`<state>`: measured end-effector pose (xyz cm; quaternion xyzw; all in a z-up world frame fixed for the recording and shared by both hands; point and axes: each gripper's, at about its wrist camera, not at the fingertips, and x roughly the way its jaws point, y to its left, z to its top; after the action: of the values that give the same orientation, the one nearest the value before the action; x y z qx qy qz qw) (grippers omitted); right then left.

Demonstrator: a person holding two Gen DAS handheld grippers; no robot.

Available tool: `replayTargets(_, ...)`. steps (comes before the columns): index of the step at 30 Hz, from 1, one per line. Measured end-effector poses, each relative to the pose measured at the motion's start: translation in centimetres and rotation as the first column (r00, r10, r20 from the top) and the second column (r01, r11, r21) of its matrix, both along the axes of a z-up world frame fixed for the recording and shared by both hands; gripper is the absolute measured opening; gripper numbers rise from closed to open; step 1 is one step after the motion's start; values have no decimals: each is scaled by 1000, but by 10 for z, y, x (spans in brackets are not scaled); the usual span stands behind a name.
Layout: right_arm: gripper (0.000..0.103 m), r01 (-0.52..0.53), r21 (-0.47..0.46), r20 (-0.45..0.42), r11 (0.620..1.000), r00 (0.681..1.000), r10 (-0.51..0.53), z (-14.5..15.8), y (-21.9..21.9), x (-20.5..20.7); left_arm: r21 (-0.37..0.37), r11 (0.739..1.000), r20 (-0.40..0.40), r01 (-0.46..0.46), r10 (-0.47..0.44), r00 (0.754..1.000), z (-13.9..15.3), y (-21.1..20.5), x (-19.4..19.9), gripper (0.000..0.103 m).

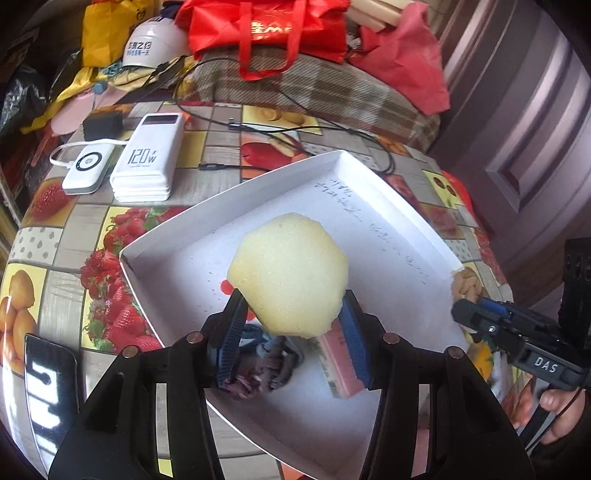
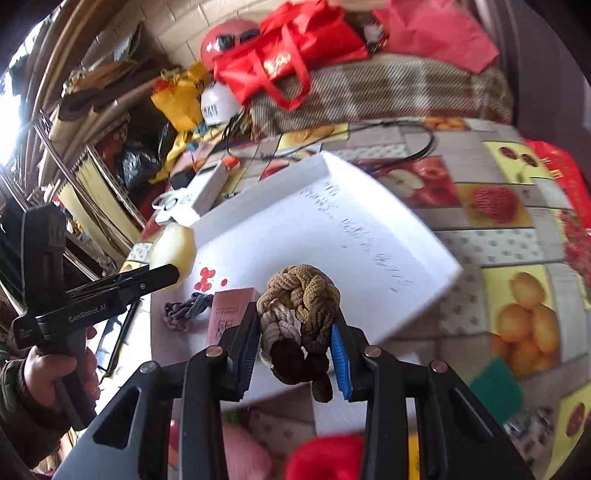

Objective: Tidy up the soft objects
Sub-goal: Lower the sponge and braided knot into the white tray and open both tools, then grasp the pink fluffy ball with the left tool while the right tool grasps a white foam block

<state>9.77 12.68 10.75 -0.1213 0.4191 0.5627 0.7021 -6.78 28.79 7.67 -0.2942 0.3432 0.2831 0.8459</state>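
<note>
Left gripper (image 1: 293, 321), seen from its own camera, pinches a pale yellow sponge (image 1: 288, 275) between its pads, held above a shallow white tray (image 1: 388, 206). Under the sponge, in the tray, lie a dark braided rope (image 1: 258, 373) and a small pink box (image 1: 338, 363). Behind the tray sit two white power banks (image 1: 147, 158) with black cables (image 1: 303, 129). Everything rests on a table with a fruit-print cloth (image 1: 59, 280). Farther back are a plaid blanket (image 1: 332, 88) and a red bag (image 1: 266, 29).

Right gripper (image 2: 295, 343), from its own camera, clamps a knotted brown and tan rope (image 2: 299, 310) over the tray's near edge (image 2: 424, 302). At the left, a person's hand (image 2: 55, 373) holds the other gripper, with the sponge (image 2: 173, 251) at its tip. Cluttered shelves (image 2: 85, 173) stand behind.
</note>
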Motion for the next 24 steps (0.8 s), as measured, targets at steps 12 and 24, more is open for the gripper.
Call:
replayTargets(12, 103, 53, -8, -3, 999, 999, -53, -16, 17, 0, 133, 986, 8, -104, 104, 995, 5, 0, -17, 103)
replayTargets(24, 103, 138, 58, 12, 989, 990, -139, 11, -33, -1, 108, 994, 47, 16, -21, 999, 16, -50, -30, 103)
